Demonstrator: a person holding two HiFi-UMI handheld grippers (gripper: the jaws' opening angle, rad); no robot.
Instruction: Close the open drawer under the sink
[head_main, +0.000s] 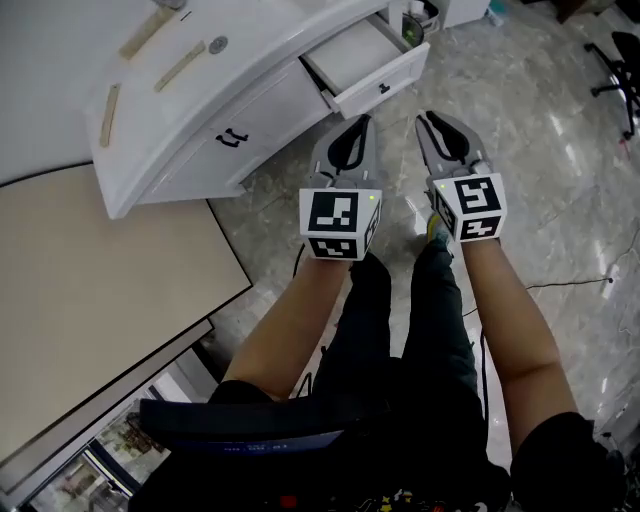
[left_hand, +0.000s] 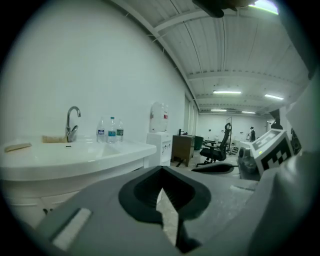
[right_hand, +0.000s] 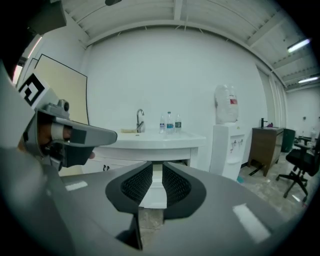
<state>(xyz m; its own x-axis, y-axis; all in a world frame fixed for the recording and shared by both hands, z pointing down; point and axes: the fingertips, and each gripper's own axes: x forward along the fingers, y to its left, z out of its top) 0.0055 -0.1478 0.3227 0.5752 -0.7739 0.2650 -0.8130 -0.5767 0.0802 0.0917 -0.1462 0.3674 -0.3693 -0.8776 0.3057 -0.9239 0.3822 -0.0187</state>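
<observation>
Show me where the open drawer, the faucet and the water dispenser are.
open drawer (head_main: 398, 77), head view, on its front panel.
faucet (right_hand: 141, 122), right gripper view, on its upright neck.
water dispenser (right_hand: 225, 147), right gripper view, on its white body.

Glossy drawer (head_main: 384, 86), perhaps polished-stone floor (head_main: 545, 130)

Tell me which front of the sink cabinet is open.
The drawer with the black knob, pulled out; the doors beside it, with paired handles, sit flush.
</observation>
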